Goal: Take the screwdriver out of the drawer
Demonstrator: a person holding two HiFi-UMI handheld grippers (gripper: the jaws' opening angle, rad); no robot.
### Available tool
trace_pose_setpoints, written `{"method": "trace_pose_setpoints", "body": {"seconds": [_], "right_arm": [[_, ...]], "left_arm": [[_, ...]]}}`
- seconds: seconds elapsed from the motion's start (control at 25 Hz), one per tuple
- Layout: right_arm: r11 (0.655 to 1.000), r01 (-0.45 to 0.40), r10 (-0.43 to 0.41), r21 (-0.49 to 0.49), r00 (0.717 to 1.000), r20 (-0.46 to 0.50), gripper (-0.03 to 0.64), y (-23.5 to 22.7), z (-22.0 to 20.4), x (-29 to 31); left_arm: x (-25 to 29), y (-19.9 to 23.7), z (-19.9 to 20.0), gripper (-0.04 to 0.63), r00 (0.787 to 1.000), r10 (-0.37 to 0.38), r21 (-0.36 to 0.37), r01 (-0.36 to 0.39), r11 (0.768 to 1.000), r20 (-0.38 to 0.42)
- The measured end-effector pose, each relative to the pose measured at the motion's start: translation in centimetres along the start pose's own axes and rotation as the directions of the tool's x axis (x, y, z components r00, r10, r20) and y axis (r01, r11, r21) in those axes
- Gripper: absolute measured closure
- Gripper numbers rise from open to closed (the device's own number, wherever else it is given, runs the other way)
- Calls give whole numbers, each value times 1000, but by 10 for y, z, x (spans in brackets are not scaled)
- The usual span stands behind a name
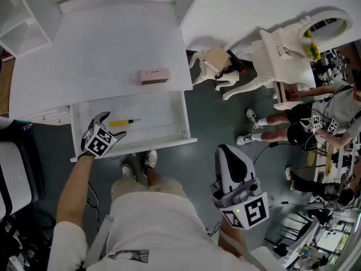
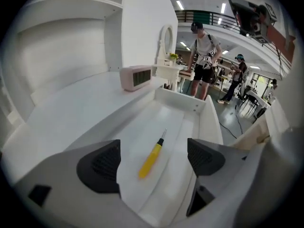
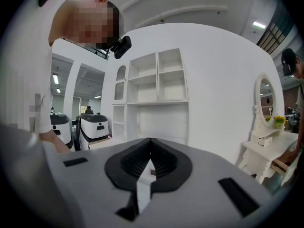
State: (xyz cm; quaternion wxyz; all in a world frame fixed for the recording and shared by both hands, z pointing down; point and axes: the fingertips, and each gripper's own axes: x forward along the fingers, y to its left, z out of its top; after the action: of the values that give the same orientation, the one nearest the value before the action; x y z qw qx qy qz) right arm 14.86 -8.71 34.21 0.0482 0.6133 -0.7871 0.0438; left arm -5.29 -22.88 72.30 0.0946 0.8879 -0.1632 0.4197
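The right gripper sits nearest, held at the person's side with its jaws pressed together on nothing, probably because one tool is enough here. The white desk has its drawer pulled out, exposing the contents. The left gripper hangs over the drawer's left end, jaws spread wide and empty, framing the yellow screwdriver, which lies flat on the drawer floor, not yet grasped

In the head view, the left gripper covered the left front corner of the drawer. The print on the pink box on the bench was too small to read. The tip of the screwdriver was too fine to tell its type.
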Motion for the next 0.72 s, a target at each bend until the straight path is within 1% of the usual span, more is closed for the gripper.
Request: {"method": "trace_pose_setpoints", "body": {"seconds": [0.08,0.24,0.36,0.44,0.56,0.72], "right_arm": [[1000,20,-20,3,1000,-13,607,-1,-5,-5],[999,53,-53,7,998,-30,607,-7,-11,-13],[997,73,-73,10,997,-38,607,-9,-13,-16],[996,83,-83,11,996,-41,607,-10,-13,-17],[995,97,-96,15,994,-47,607,-12,-15,-19],[993,118,-116,21,991,-64,607,-16,-20,-21]], "left_arm": [[18,0,-11,149,998,-32,26,33,999,-49],[45,-1,-25,153,988,-79,61,87,994,-133],[59,-3,-33,197,978,-104,83,121,989,-180],[65,-1,-38,203,970,-116,83,136,987,-213],[72,2,-45,225,960,-121,103,151,983,-252],[81,2,-46,249,953,-129,130,169,977,-274]]}}
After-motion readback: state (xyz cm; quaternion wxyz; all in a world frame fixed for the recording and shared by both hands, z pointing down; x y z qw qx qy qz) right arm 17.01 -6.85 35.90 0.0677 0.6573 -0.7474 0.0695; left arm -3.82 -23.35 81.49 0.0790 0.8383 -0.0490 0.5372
